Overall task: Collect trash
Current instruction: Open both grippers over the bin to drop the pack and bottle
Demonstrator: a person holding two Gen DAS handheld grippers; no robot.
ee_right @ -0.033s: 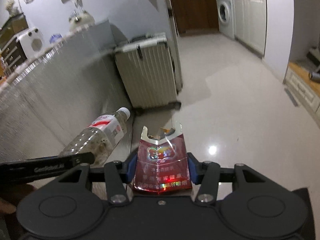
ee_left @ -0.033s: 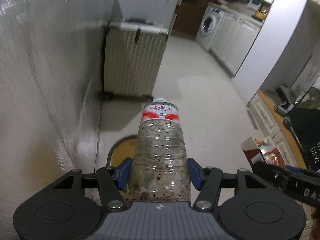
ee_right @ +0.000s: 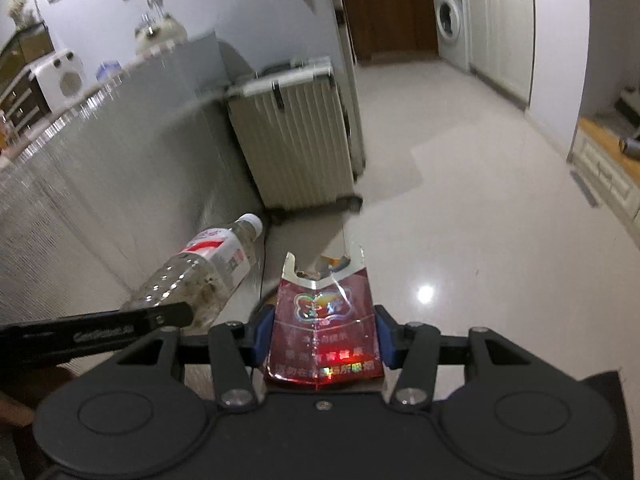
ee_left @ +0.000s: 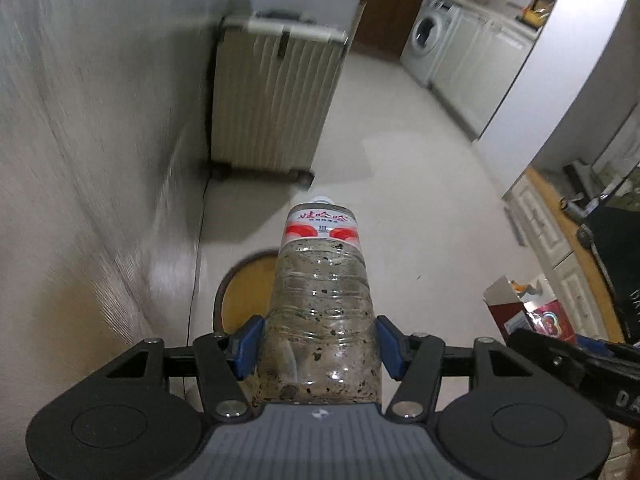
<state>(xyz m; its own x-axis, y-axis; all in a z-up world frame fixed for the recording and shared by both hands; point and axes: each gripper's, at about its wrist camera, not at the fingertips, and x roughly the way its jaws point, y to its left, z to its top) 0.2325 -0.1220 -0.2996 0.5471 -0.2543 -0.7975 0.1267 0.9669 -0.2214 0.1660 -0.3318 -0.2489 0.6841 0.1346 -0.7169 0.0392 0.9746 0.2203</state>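
Left gripper [ee_left: 318, 346] clamps a bottle [ee_left: 320, 300]; only its view shows the bin [ee_left: 246, 292], lower centre. Right gripper [ee_right: 320, 338] pinches a red pack [ee_right: 324, 328].

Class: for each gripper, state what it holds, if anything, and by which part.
The left gripper holds a dirty plastic bottle by its lower body, cap pointing forward. The right gripper holds an opened red cigarette pack by its two side edges, low down.

Dim, blurred, fisheye-warped; floor glare
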